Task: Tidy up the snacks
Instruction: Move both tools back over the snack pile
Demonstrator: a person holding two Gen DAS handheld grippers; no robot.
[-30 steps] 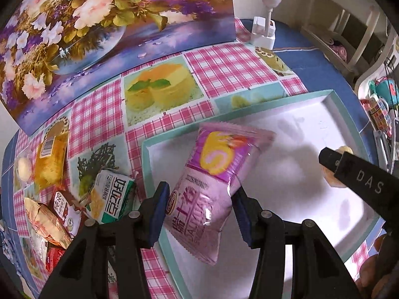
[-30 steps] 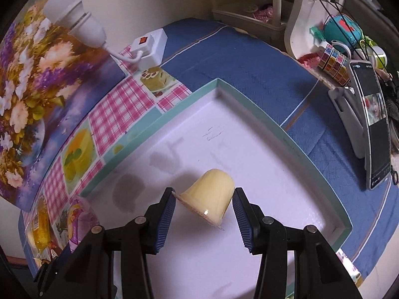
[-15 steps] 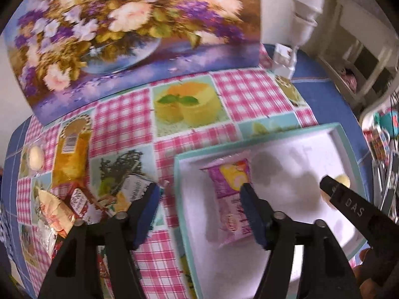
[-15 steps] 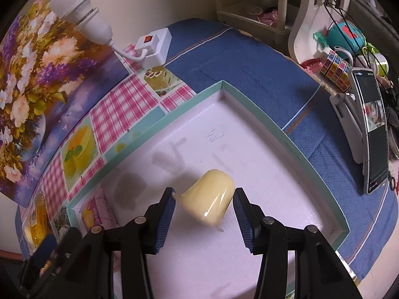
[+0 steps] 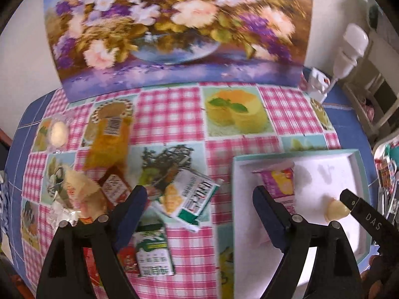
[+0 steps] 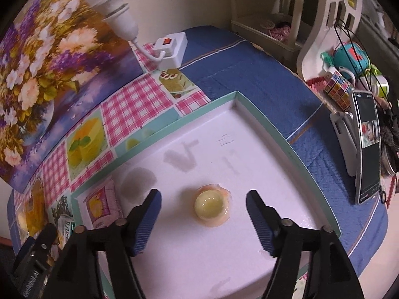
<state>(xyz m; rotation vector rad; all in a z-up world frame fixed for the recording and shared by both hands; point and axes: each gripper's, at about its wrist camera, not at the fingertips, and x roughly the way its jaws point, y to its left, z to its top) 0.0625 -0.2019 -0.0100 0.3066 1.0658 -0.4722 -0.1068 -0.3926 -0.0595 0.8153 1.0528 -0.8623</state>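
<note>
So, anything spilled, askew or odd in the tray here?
Nothing spilled. The yellow jelly cup sits upside down on the tray floor, and the pink snack packet lies in its near-left corner. Grey stains mark the floor.

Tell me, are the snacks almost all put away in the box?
Not yet. Done: the pink packet and the yellow jelly cup lie in the white box. Both the left gripper and the right gripper have just been opening and hold nothing. Left: the green packets, the orange bag and others on the checked cloth.
</note>
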